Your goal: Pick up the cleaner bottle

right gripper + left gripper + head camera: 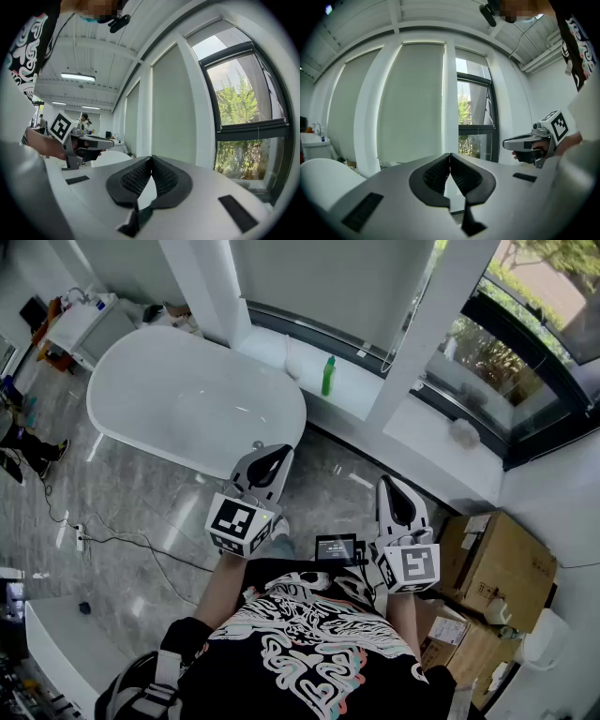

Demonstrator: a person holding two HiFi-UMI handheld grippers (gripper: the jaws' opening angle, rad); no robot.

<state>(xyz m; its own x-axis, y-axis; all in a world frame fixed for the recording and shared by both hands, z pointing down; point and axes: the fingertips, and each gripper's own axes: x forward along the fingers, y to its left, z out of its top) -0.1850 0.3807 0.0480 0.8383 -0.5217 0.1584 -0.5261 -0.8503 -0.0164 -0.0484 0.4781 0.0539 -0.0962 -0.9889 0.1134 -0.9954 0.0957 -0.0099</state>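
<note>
Bottle [328,376], tiny beyond tub [187,399], label unreadable, in head view only, left gripper [450,157] and right gripper [151,159] pressed together, empty

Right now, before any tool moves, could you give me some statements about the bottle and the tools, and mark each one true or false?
The bottle stands upright on the ledge. True.
The left tool holds the bottle. False: it is shut and empty.
The right tool is open. False: it is shut, with nothing in it.
In the head view, a bathtub is left of the bottle. True.
</note>
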